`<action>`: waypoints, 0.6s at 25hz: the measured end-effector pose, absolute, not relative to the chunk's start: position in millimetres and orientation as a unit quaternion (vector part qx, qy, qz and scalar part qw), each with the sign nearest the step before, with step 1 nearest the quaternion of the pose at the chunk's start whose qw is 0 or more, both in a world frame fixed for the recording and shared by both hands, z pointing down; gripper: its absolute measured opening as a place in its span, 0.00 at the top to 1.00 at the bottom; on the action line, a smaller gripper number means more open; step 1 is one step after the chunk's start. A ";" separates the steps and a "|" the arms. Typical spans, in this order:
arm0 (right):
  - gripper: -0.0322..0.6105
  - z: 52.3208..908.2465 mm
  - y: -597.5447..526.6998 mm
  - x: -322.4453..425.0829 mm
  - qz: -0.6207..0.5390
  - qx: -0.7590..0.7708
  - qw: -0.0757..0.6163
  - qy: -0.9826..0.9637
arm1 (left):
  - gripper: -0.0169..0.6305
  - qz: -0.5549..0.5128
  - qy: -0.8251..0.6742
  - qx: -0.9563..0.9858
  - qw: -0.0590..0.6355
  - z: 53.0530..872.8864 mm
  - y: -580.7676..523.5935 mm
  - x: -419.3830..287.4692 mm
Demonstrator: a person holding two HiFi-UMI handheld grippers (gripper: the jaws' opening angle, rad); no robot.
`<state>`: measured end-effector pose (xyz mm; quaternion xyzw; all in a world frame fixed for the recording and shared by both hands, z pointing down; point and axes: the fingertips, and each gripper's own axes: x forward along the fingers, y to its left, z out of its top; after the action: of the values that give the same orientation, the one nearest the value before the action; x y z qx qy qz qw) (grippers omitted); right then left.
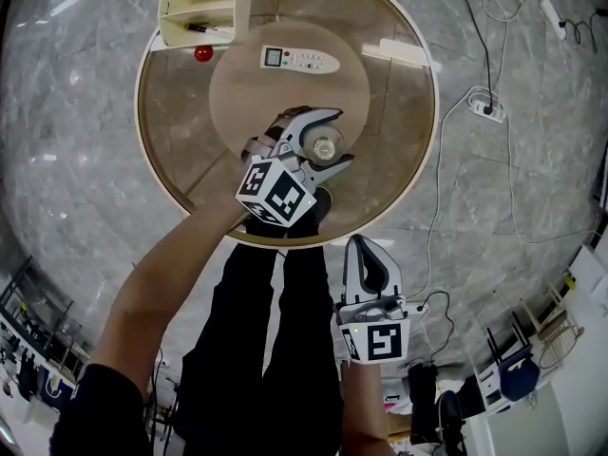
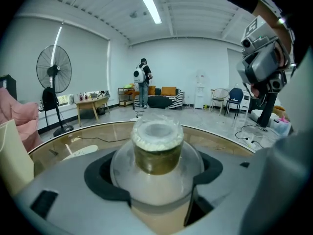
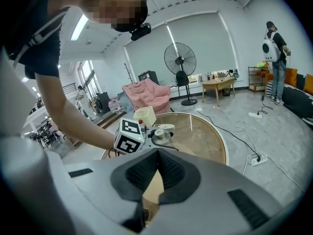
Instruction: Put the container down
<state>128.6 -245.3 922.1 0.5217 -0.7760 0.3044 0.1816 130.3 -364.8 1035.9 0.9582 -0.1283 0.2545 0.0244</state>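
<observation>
Upper left on the round glass surface: a cream box, a red ball and a remote control are shown. Centre: the clear, lidded container is clasped between the jaws of the left hand-held gripper, over the near part of the surface. Contact with the surface cannot be judged. Lower right: the right hand-held gripper is seen beyond the surface's edge, jaws pressed together with nothing between them.
</observation>
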 end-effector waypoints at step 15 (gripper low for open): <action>0.91 899.9 -239.0 132.3 0.299 0.525 0.187 -0.775 | 0.45 0.246 -0.140 0.959 0.030 1014.7 -364.0 113.3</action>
<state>132.3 -239.0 899.9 0.5247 -0.7750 0.2986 0.1869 113.3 -364.0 1014.7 0.9586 -0.1404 0.2457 0.0301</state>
